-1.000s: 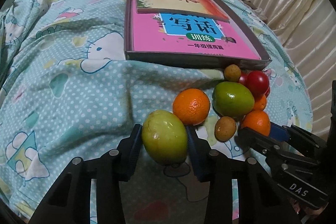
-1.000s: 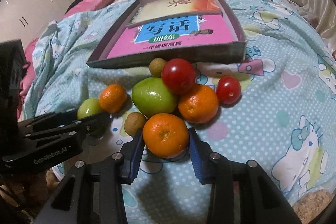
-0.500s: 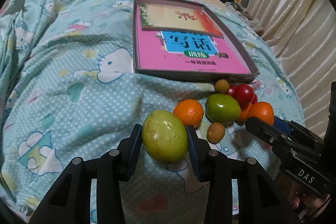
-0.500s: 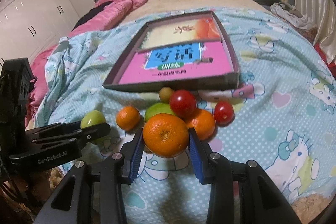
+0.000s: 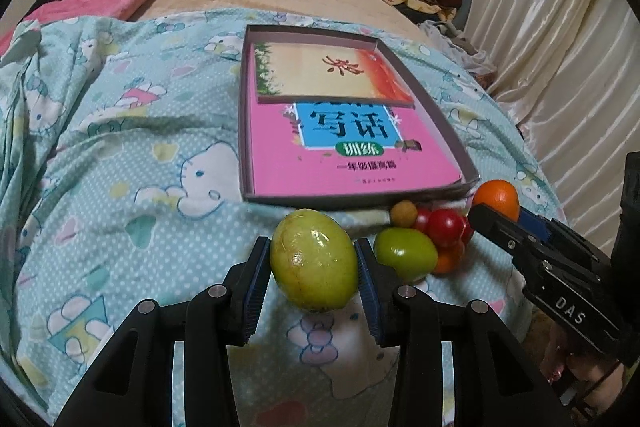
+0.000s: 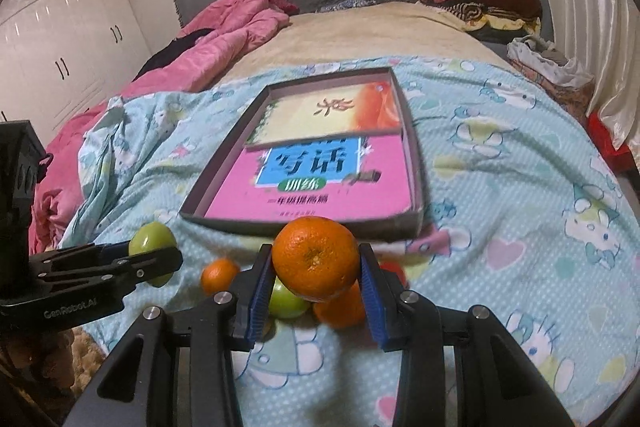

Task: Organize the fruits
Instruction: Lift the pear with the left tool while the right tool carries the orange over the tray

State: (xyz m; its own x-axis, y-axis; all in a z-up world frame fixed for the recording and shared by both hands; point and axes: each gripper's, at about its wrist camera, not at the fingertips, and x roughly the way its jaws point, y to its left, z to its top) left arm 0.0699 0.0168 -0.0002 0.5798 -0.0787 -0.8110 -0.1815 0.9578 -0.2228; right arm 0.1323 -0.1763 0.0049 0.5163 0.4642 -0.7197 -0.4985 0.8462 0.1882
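- The left gripper (image 5: pixel 315 259) is clamped on a yellow-green fruit (image 5: pixel 314 259), its blue pads pressing both sides, clear of the blue patterned bedspread (image 5: pixel 120 155).
- The right gripper (image 6: pixel 316 267) is clamped on an orange (image 6: pixel 316 258) the same way, also off the bedspread.
- A shallow box (image 6: pixel 416 163) lies flat on the bedspread beyond both fruits, with a pink book (image 6: pixel 312 183) inside it.
- Just in front of the box sit the other fruits: a green fruit (image 5: pixel 405 254), red tomatoes (image 5: pixel 445 227), a small brown fruit (image 5: pixel 403 213) and a small orange (image 6: pixel 219 274).
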